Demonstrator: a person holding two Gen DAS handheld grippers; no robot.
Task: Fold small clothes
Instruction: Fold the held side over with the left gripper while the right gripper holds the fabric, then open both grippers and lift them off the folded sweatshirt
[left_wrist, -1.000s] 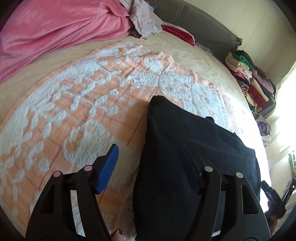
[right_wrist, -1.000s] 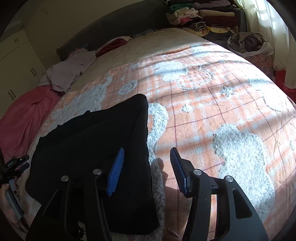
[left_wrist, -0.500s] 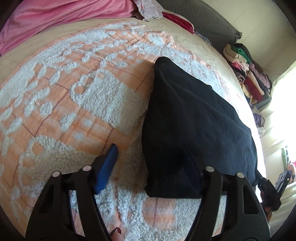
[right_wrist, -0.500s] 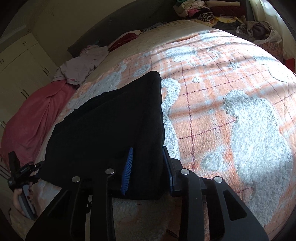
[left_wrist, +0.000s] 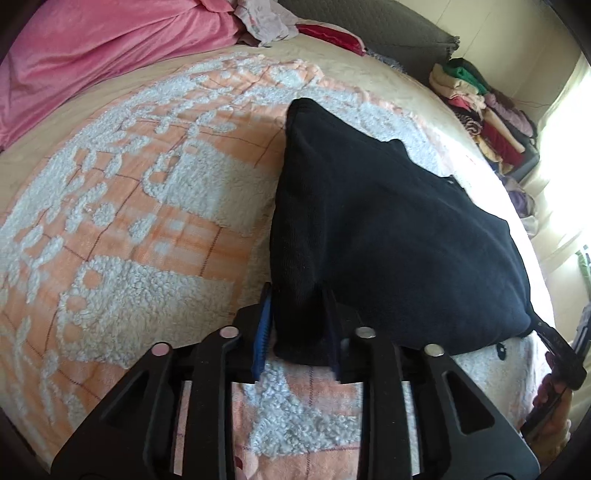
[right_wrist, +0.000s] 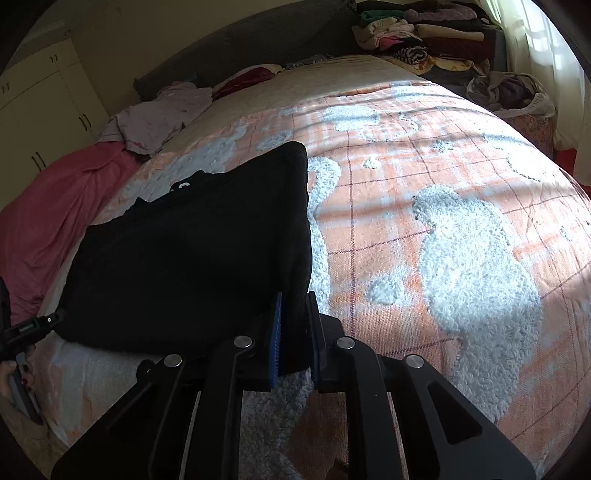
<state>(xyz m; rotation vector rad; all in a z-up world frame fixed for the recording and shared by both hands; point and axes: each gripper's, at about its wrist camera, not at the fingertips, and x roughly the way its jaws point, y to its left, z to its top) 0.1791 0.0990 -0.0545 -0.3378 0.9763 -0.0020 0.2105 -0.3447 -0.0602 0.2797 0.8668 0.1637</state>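
Both grippers, left (left_wrist: 297, 325) & right (right_wrist: 293, 336), fingers pinched tight on black garment (left_wrist: 388, 236) near corners.

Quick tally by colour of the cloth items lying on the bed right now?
Black: 1, garment, clamped by left gripper and right gripper
Pink: 1, blanket
Lilac: 1, garment
Red: 1, cloth
Total: 4

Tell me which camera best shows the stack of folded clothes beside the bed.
Right wrist: the stack of folded clothes sits top centre, nearer mid-frame, its layers distinct. Left wrist shows the same stack squeezed at the right edge, near window glare.
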